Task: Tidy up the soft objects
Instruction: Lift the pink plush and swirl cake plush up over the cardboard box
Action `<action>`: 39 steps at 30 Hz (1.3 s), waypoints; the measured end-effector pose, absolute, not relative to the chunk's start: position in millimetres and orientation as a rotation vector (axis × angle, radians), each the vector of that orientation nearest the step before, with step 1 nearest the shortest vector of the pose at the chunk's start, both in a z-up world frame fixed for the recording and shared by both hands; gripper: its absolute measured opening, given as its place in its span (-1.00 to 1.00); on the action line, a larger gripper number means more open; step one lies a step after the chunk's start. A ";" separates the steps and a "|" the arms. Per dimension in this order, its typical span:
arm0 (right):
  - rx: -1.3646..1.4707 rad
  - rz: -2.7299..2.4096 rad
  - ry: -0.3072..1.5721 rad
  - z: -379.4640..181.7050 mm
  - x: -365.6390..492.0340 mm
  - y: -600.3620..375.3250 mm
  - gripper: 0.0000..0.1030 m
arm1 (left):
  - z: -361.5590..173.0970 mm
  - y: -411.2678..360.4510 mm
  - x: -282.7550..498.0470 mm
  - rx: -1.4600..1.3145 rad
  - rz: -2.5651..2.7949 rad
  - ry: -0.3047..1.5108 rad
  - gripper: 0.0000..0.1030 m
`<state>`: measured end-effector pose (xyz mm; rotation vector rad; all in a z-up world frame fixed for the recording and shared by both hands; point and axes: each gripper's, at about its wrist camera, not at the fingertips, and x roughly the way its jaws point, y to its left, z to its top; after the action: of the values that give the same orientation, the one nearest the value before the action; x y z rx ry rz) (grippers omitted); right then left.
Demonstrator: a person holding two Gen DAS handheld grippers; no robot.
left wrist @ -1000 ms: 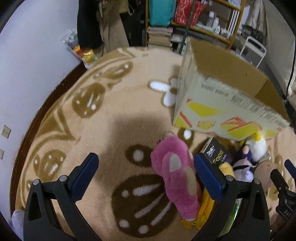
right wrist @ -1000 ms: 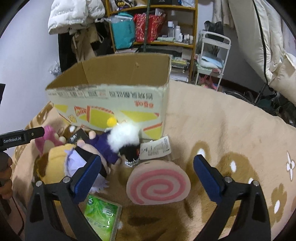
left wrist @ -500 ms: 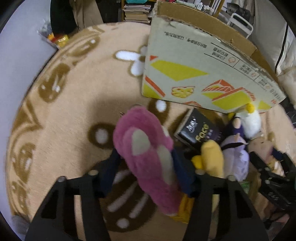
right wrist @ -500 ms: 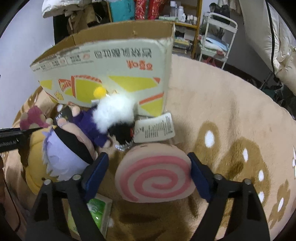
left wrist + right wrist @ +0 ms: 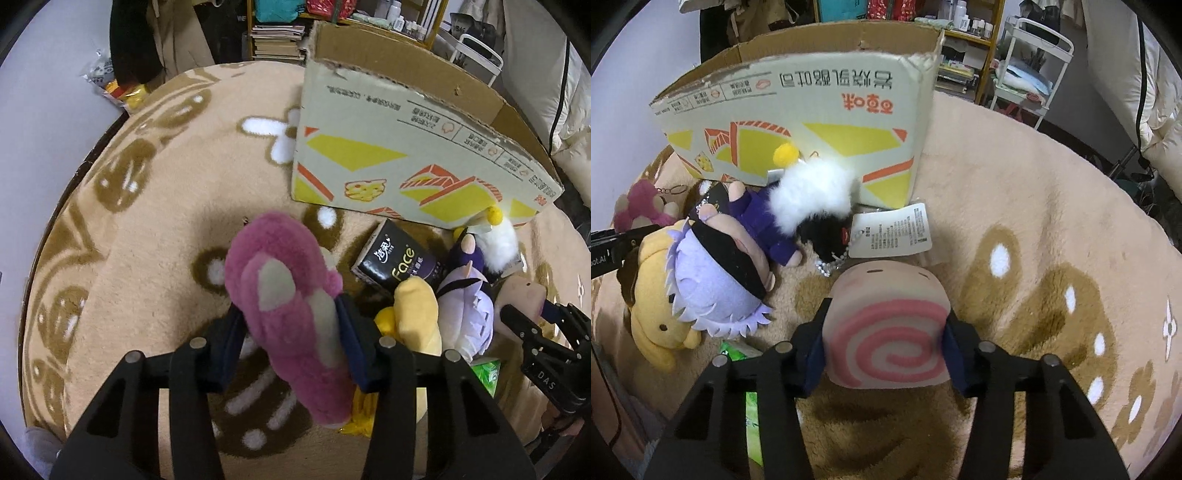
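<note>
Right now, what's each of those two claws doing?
Left gripper: shut on the pink plush toy.
Right gripper: jaws closing, pads pressing the swirl roll cushion.

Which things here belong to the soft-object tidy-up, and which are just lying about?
Part of the job:
- pink plush, in the left gripper
- swirl-roll cushion, right gripper closing on it
- yellow plush
- lilac-haired doll
- cardboard box

Lying about:
- black tissue pack
- green packet
- paper tag
</note>
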<state>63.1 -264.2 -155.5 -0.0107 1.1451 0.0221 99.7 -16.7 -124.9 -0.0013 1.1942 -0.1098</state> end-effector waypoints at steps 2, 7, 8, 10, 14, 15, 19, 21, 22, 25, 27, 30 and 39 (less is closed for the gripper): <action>-0.013 0.016 1.140 -152.0 59.1 -261.6 0.09 | -121.6 -15.3 94.9 -0.003 -0.097 1.180 -0.11; -0.001 0.007 1.120 -141.4 53.0 -260.1 0.09 | -110.8 -5.8 90.4 -0.014 -0.069 1.133 -0.10; 0.004 0.006 1.118 -139.0 51.5 -261.2 0.09 | -108.8 -3.8 89.7 -0.016 -0.064 1.126 -0.10; 0.015 0.007 1.107 -133.4 47.0 -259.5 0.09 | -104.2 -0.9 85.7 -0.026 -0.065 1.111 -0.10; 0.021 0.012 1.084 -125.7 44.2 -260.2 0.09 | -98.9 3.9 83.5 -0.028 -0.068 1.086 -0.10; 0.023 0.013 1.080 -124.8 42.4 -259.8 0.09 | -95.9 3.9 82.2 -0.024 -0.068 1.069 -0.10; 0.026 0.015 1.057 -117.9 40.0 -257.9 0.09 | -85.8 0.7 77.3 0.003 -0.063 1.004 -0.10; 0.027 0.018 1.041 -113.4 39.4 -257.2 0.09 | -80.4 -0.3 74.4 0.022 -0.055 0.964 -0.10; 0.028 0.022 1.035 -111.4 35.4 -256.0 0.09 | -77.0 -0.7 72.2 0.027 -0.056 0.945 -0.10; 0.025 0.040 0.999 -103.6 32.8 -254.6 0.07 | -70.3 -0.9 68.7 0.032 -0.062 0.919 -0.10; 0.009 0.040 0.977 -99.1 31.5 -252.2 0.07 | -66.4 -0.1 65.5 0.035 -0.059 0.901 -0.10; 0.012 0.032 0.938 -91.8 25.6 -251.8 0.07 | -59.9 2.0 59.4 0.034 -0.054 0.860 -0.10; 0.048 0.027 0.765 -53.9 10.0 -252.5 0.07 | -32.9 -9.4 36.8 0.112 -0.080 0.681 -0.10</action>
<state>10.0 -252.5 -53.9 0.0481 0.7652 0.0266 36.8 -9.4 -32.9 0.1124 0.6812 -0.0795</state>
